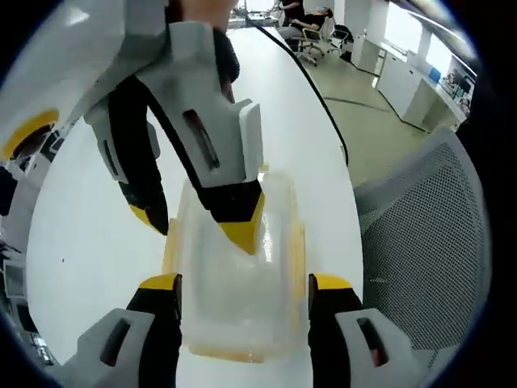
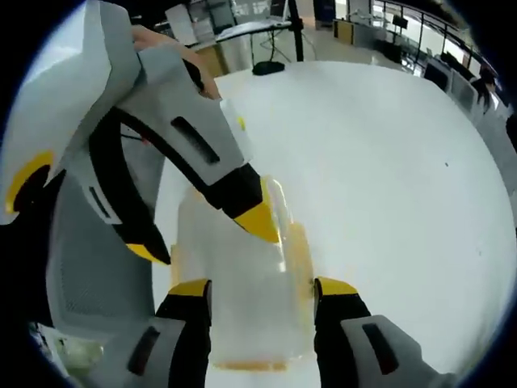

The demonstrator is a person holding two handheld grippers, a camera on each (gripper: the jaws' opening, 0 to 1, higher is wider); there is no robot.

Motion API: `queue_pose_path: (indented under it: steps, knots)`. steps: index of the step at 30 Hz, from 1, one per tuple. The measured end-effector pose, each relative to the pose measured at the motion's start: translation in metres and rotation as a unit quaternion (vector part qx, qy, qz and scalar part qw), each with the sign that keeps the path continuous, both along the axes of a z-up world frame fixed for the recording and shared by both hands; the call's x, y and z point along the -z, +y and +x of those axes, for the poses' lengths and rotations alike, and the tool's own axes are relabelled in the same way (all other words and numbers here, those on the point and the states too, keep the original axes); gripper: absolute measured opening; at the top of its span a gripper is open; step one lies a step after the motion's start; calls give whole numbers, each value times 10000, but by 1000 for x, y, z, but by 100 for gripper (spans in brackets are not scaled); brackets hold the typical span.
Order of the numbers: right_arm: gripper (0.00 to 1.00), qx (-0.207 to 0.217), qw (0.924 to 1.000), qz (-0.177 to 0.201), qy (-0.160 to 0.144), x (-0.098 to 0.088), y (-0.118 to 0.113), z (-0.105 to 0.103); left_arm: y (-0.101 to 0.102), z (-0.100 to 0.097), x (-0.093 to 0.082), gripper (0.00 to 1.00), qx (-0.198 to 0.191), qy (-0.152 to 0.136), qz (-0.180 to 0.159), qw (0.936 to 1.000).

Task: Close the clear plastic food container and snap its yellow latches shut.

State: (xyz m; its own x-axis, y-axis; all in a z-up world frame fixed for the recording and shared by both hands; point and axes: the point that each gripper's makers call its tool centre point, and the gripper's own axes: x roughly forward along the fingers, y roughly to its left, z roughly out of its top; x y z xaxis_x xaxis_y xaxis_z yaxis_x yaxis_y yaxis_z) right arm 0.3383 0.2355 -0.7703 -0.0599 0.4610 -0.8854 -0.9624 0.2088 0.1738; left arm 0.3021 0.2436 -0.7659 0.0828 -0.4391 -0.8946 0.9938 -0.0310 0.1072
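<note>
On the white table (image 1: 97,242) sat the clear container (image 1: 238,283) with yellow latches (image 1: 300,246). The left gripper (image 1: 242,284) straddled it from one end, jaws spread and released; the right gripper (image 2: 258,289) did the same from the opposite end, one yellow tip pressing its lid (image 2: 234,259).

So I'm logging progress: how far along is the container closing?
The lid looks set down on the container. In hand: both hand-held grippers straddle it, open, left and right, each with a tip on the lid. The yellow latches lie along the sides; whether they are snapped I cannot tell, so latching may remain.
</note>
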Motion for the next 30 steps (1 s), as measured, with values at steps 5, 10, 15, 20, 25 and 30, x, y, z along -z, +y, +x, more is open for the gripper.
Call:
queue_pose_path:
  steps: [5,10,15,20,25,30]
  knots:
    - [52,-154,9992,-68,364,4,1,1,0,0,2,63,53,-205,101,9997]
    - [53,-271,9968,-132,745,8,3,1,-1,1,5,65,63,-460,212,9987]
    - [53,-273,9935,-235,1082,11,2,0,-3,3,7,66,-24,-586,270,9979]
    - [51,-330,9916,-351,1201,12,2,0,-3,3,8,65,-98,-668,318,9972]
    - [49,-358,9901,-400,1297,13,1,0,-4,3,10,65,-145,-693,418,9966]
    - [48,-368,9896,-432,1323,13,1,-1,-3,3,10,64,-185,-722,449,9962]
